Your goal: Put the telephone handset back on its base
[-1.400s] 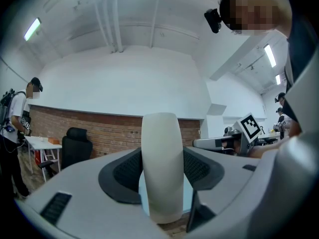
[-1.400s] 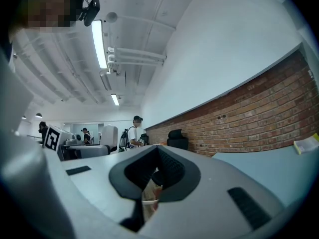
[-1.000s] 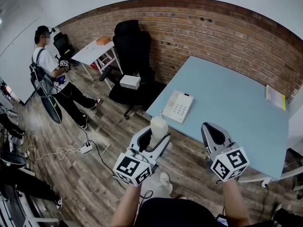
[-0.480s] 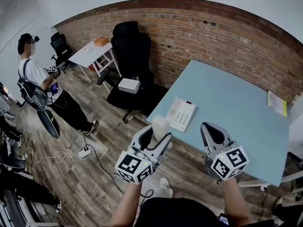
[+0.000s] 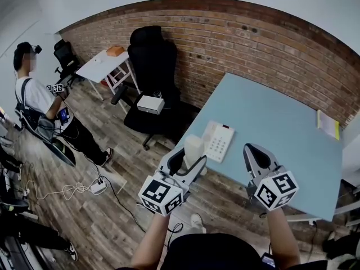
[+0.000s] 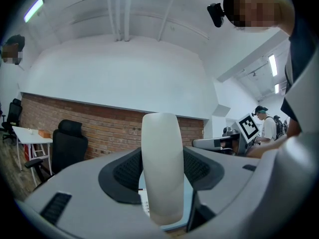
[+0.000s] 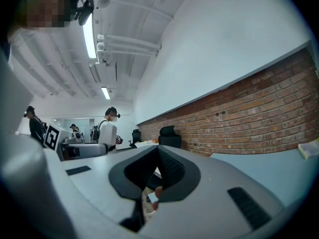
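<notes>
A person's left gripper (image 5: 192, 158) pinches a white telephone handset (image 5: 194, 148) between its jaws, holding it upright at the near corner of a light blue table (image 5: 275, 120). In the left gripper view the handset (image 6: 160, 168) fills the gap between the two dark pads. The telephone base (image 5: 218, 141) lies on the table just beside the raised handset, its cradle empty. The right gripper (image 5: 254, 153) hovers over the table's front edge with its jaws pressed together on nothing, as the right gripper view (image 7: 158, 176) confirms. Behind, a black office chair (image 5: 153, 66) stands against a brick wall (image 5: 270, 44). A second person (image 5: 39, 103) stands at the left.
</notes>
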Demonstrator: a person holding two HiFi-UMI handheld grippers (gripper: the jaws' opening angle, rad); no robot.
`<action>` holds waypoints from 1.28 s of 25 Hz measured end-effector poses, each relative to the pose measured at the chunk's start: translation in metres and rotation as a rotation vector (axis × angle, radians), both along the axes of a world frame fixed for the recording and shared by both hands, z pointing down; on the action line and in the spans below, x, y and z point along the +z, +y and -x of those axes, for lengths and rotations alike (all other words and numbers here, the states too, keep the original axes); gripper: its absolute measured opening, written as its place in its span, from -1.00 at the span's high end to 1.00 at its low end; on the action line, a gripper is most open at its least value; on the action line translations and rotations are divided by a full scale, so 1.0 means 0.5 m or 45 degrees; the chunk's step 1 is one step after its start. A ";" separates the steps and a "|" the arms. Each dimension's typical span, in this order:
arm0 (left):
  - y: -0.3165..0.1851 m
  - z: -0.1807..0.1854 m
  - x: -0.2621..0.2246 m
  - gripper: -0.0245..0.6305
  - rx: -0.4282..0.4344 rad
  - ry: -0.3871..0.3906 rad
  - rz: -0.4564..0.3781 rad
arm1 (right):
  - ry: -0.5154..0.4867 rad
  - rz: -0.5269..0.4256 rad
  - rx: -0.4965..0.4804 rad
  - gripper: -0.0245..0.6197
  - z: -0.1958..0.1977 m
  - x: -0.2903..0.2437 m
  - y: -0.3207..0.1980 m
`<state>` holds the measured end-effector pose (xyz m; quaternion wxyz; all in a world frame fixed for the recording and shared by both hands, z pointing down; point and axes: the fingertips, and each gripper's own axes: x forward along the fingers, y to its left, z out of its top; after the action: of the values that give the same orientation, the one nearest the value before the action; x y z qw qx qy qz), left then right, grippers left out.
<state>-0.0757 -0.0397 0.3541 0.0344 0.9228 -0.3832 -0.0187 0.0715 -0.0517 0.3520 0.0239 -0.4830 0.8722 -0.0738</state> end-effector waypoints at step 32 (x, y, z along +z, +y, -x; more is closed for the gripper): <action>-0.121 0.107 0.028 0.17 0.144 -0.020 0.053 | -0.019 -0.004 0.098 0.89 0.111 -0.010 -0.116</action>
<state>-0.1293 -0.1001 0.3682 0.0515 0.9422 -0.3310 -0.0014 0.0159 -0.1097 0.3470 0.0339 -0.5156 0.8529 -0.0749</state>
